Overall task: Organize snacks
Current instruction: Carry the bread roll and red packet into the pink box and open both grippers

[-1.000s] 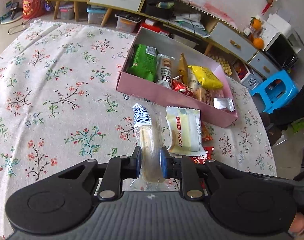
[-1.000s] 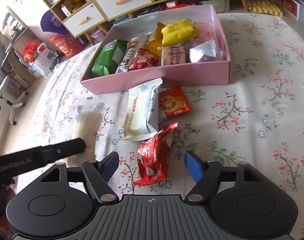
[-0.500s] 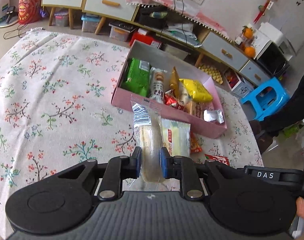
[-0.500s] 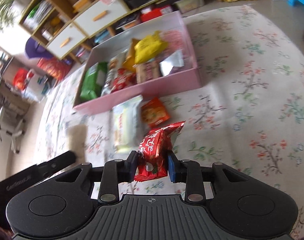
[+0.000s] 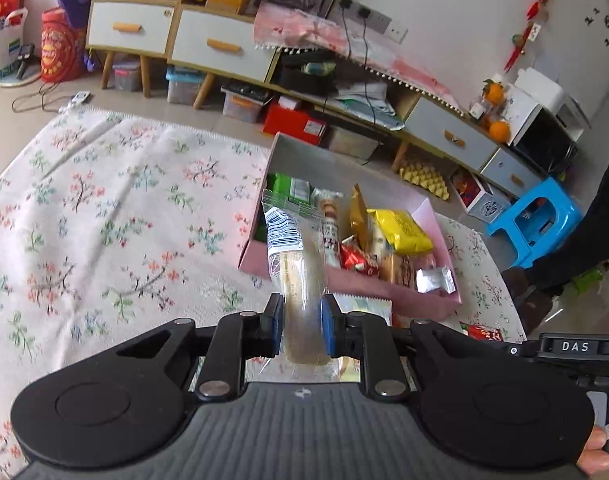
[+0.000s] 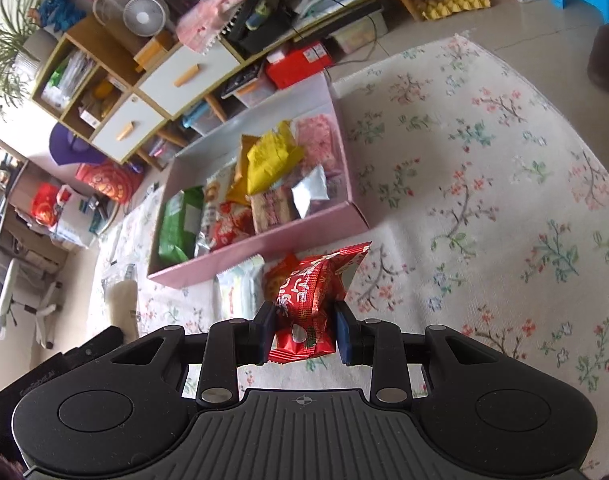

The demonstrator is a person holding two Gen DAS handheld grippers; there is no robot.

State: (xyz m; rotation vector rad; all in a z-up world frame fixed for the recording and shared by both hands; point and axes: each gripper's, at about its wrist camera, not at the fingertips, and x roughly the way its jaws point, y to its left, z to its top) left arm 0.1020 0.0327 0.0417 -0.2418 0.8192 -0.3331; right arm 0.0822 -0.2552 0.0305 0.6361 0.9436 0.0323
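Note:
My left gripper [image 5: 302,320] is shut on a pale bar snack in clear wrap [image 5: 300,272], held above the floral cloth just in front of the pink box [image 5: 368,284]. My right gripper [image 6: 306,332] is shut on a red snack packet [image 6: 312,288], lifted off the cloth near the pink box [image 6: 264,248]. The box holds several snacks, among them a green pack [image 6: 180,224] and a yellow bag [image 6: 272,160]. A white-green packet [image 6: 240,288] and an orange packet [image 6: 276,276] lie on the cloth against the box's front wall.
The floral cloth [image 6: 484,200] stretches wide to the right of the box. Low cabinets and shelves [image 5: 208,40] with floor clutter stand behind the table. A blue stool [image 5: 540,216] and a person's dark sleeve [image 5: 600,216] are at the right.
My right gripper closed on the red packet and lifted it off the cloth, rolling as it rose. My left gripper raised the pale bar toward the box.

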